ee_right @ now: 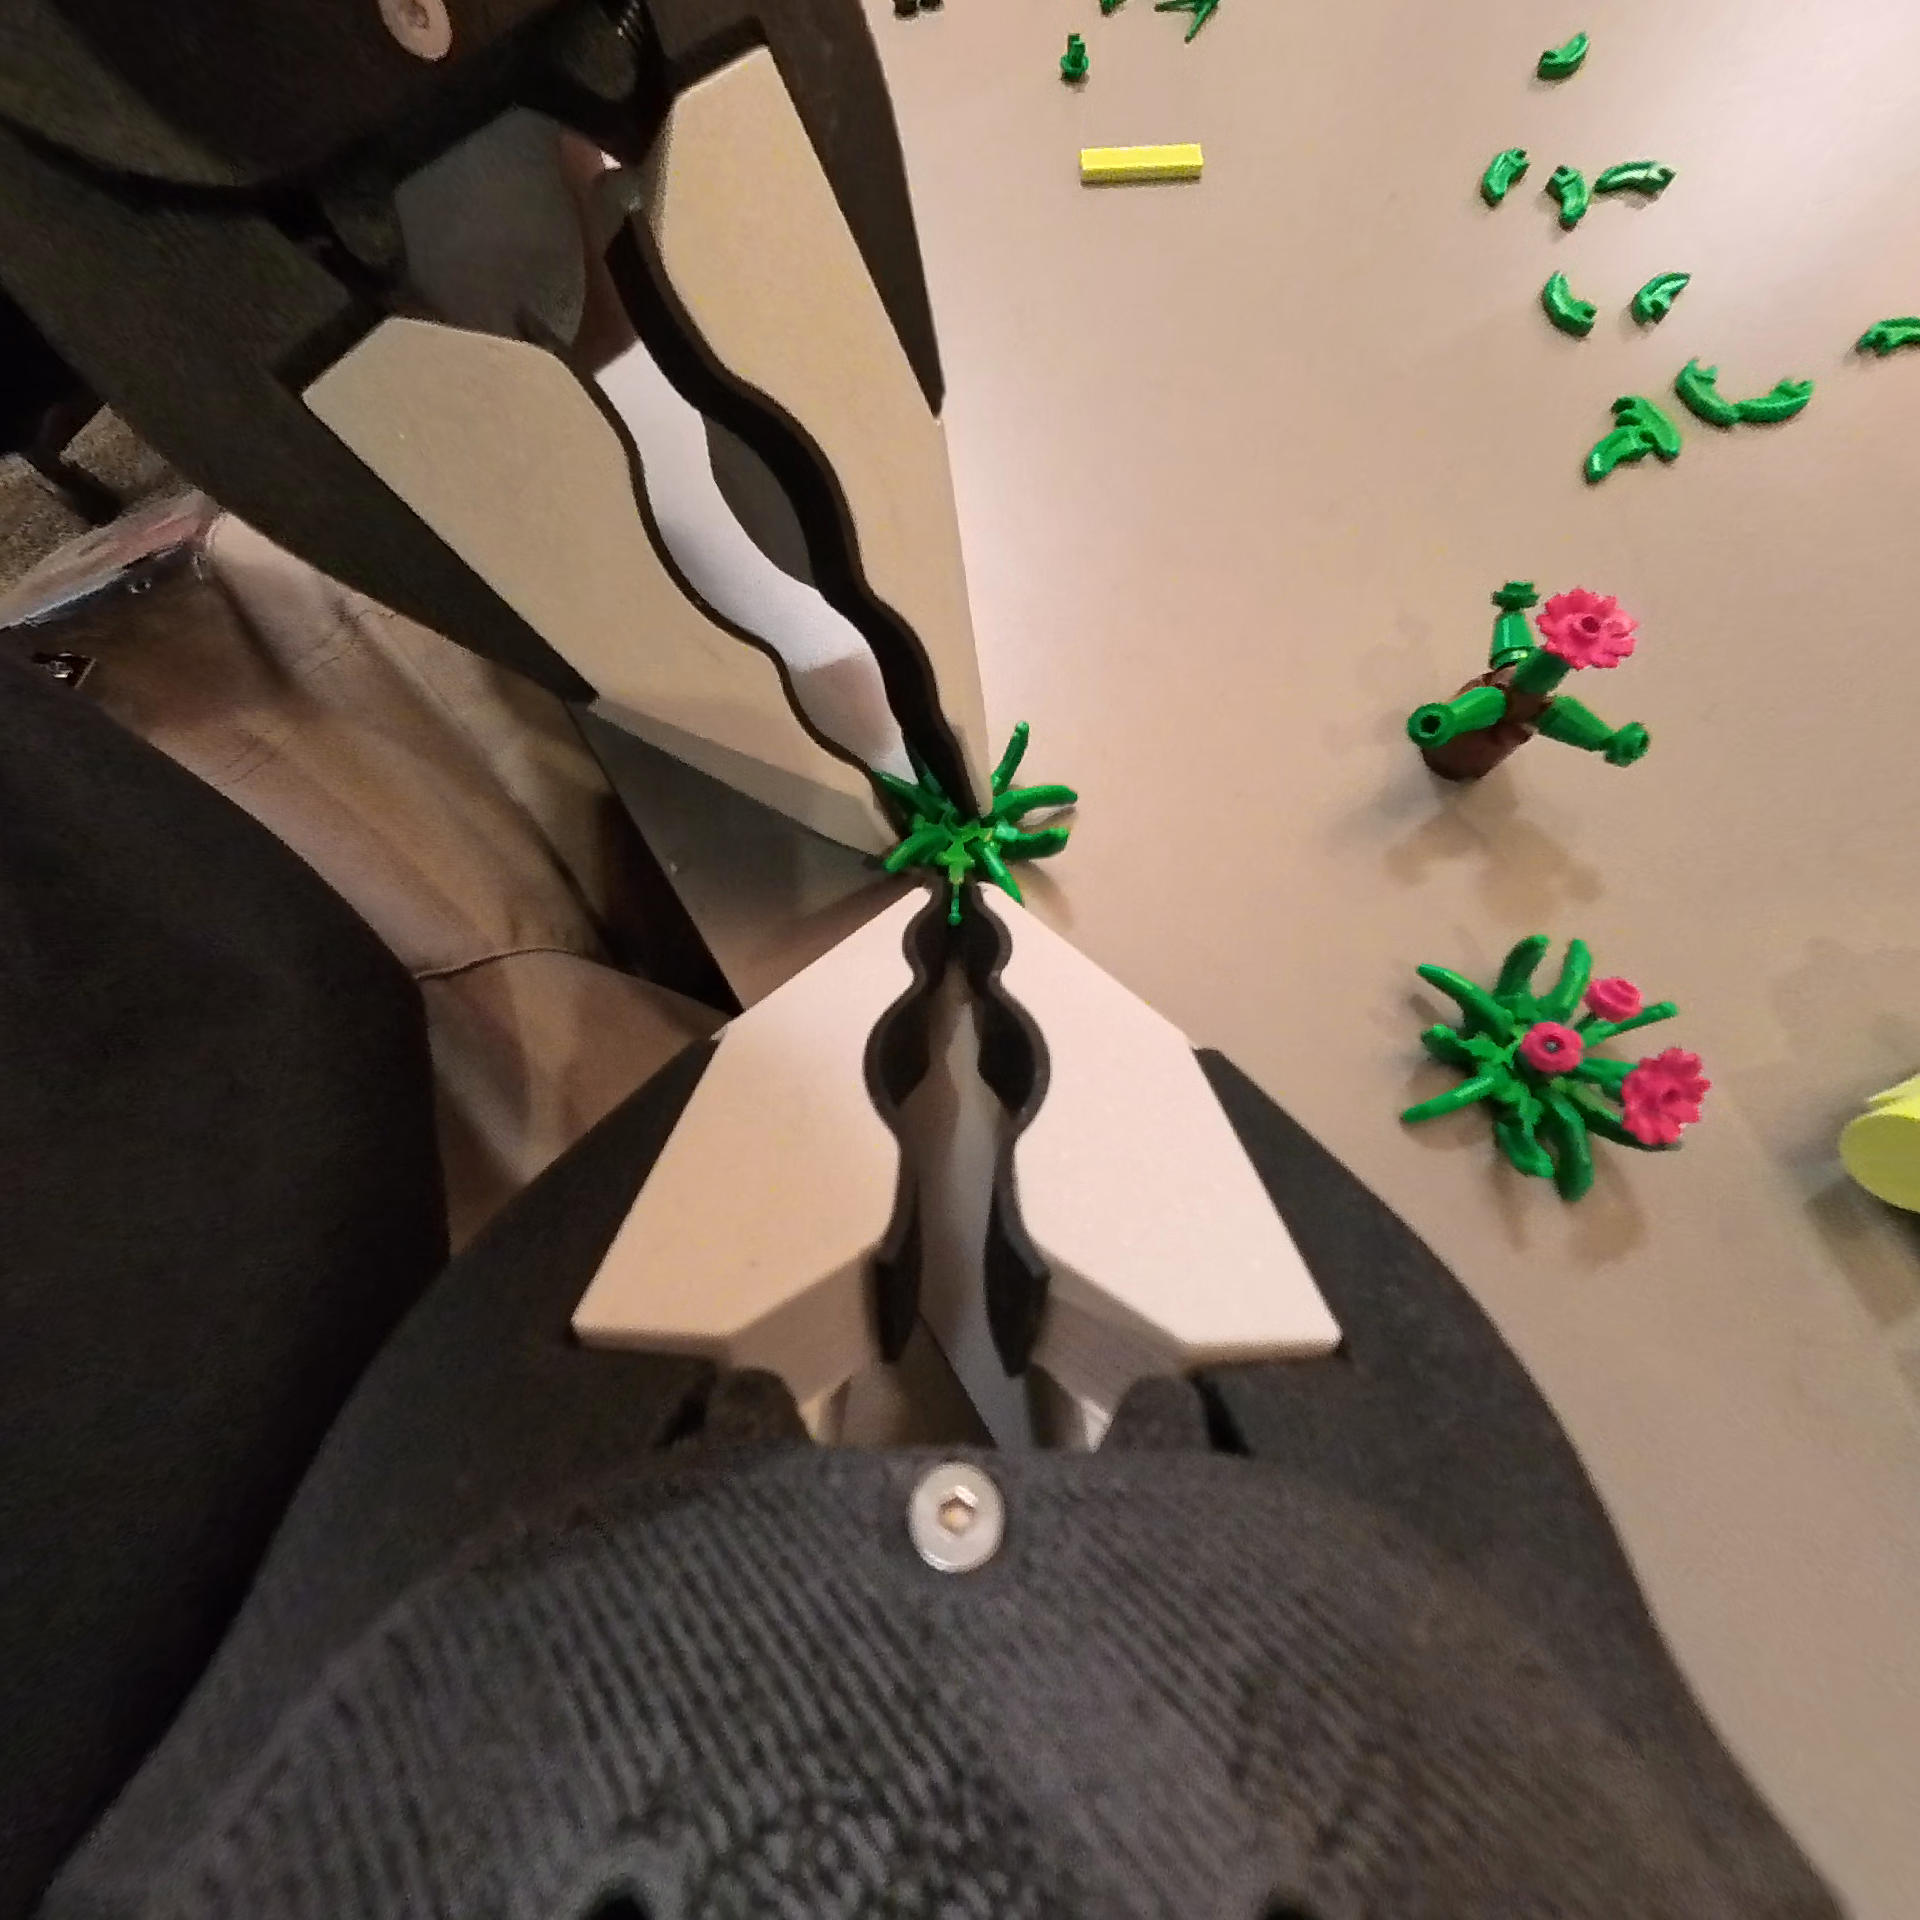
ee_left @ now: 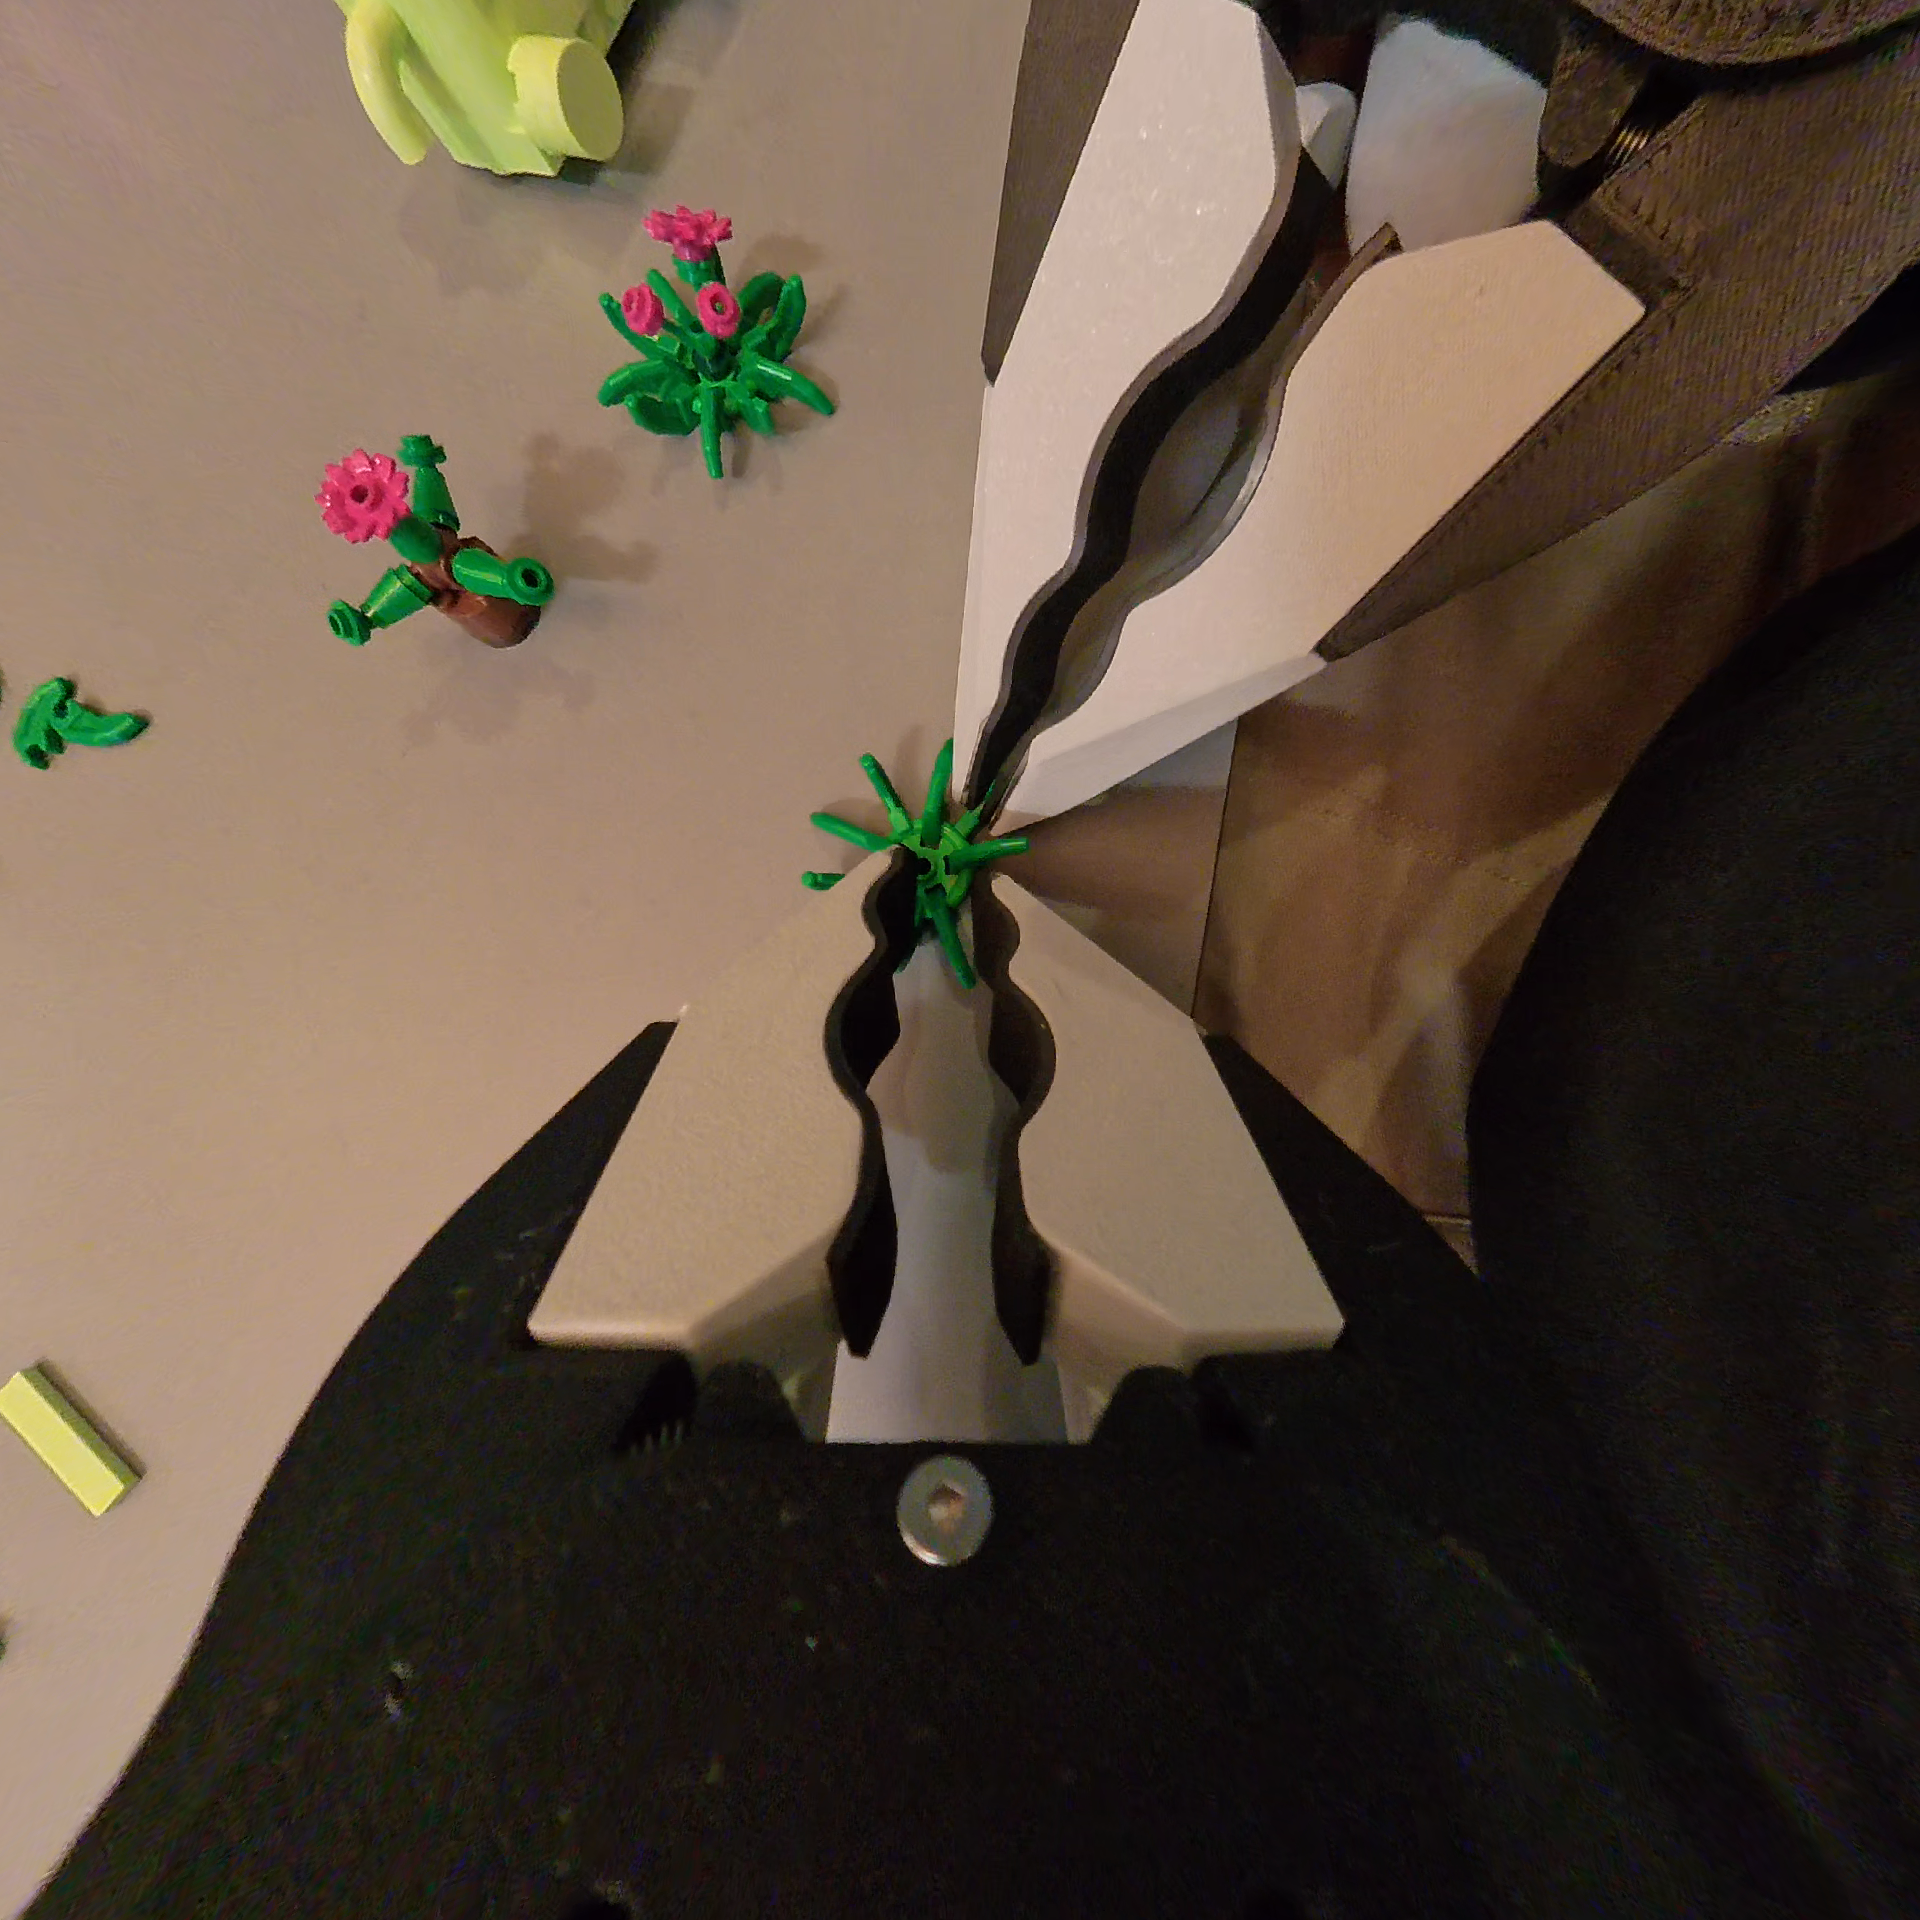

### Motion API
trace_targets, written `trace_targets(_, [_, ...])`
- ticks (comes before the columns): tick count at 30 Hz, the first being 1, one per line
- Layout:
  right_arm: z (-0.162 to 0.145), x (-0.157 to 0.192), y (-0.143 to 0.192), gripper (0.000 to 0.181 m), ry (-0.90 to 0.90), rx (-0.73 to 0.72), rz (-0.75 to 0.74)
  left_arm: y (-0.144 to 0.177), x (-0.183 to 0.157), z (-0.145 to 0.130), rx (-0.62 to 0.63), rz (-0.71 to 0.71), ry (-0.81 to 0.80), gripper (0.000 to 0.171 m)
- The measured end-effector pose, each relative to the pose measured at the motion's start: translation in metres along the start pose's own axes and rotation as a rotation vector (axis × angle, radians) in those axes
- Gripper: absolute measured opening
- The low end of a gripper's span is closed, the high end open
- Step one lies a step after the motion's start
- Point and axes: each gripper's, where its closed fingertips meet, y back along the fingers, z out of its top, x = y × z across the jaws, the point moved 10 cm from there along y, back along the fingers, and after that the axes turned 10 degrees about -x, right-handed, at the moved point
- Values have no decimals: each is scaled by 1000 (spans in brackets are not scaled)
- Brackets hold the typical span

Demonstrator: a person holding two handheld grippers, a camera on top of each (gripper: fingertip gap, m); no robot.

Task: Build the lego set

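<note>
A small green spiky leaf cluster (ee_left: 923,854) is held in the air between both grippers, over the near edge of the beige table (ee_left: 312,987). My left gripper (ee_left: 928,885) is shut on its lower side. My right gripper (ee_left: 982,798) comes in from the upper right and is shut on its upper leaves. In the right wrist view the cluster (ee_right: 971,831) sits just past my right gripper (ee_right: 954,916), with the left gripper (ee_right: 932,787) pinching it from the upper left.
On the table lie a leafy plant with three pink flowers (ee_left: 717,348) (ee_right: 1548,1060), a brown stem with green cones and one pink flower (ee_left: 447,551) (ee_right: 1517,686), a lime-green block (ee_left: 499,83), a lime tile (ee_right: 1141,163) and several loose green leaves (ee_right: 1631,426). A person's beige trousers (ee_left: 1382,883) are beyond the table edge. Only a small space, under 4 cm, lies between the two pairs of fingers.
</note>
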Motion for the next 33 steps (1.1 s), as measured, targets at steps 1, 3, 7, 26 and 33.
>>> trace_targets(1, [0, 0, 0, 0, -4, -1, 0, 0, 0, 0, 1, 0, 2, 11])
trace_targets(3, [0, -1, 0, 0, -24, -3, 3, 0, 1, 0, 0, -3, 5, 11])
trace_targets(7, [1, -1, -1, 0, -48, 3, -3, -1, 2, 0, -10, -17, 34, 11])
trace_targets(26, [4, -1, -2, 0, -82, 36, -6, 0, 3, -5, -49, -20, 74, 12])
trace_targets(33, [3, 3, -1, 2, -43, 62, -27, 0, 1, -4, -50, -13, 58, 12])
